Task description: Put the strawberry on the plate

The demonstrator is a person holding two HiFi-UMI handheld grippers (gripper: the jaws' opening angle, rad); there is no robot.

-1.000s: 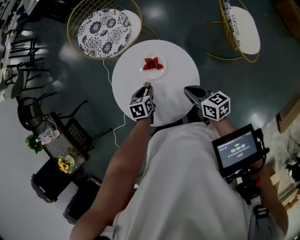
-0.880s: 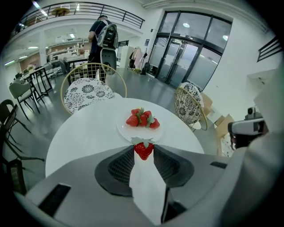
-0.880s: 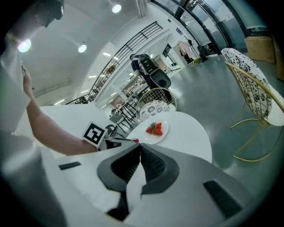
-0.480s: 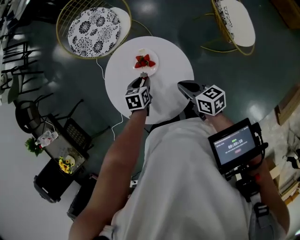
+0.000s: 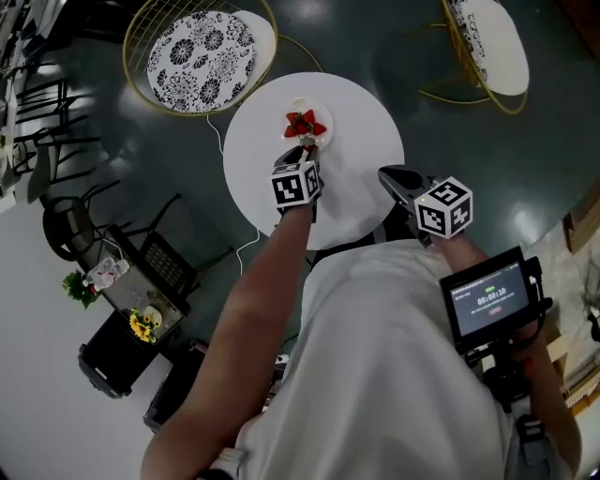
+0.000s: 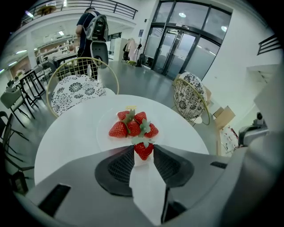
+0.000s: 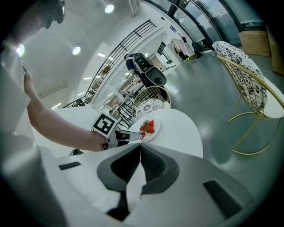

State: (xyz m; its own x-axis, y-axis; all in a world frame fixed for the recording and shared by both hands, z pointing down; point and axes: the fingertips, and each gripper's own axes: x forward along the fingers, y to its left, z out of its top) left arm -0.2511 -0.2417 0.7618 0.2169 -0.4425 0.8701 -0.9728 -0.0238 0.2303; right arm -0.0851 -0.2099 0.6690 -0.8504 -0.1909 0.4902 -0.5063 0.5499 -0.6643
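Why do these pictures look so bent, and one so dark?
Head view: dim, with a sheen on the floor. Left gripper view: bright, fisheye-curved, black corners, the held strawberry sharp. Right gripper view: same curving; ceiling lights flare.

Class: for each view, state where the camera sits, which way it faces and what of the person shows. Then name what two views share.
Head view: on the head, facing steeply down at the white table; arms and torso show.
Left gripper view: on the left hand-held gripper gripping a strawberry, facing the plate; no body shows.
Right gripper view: on the right hand-held gripper, facing the left arm.
All share the plate.
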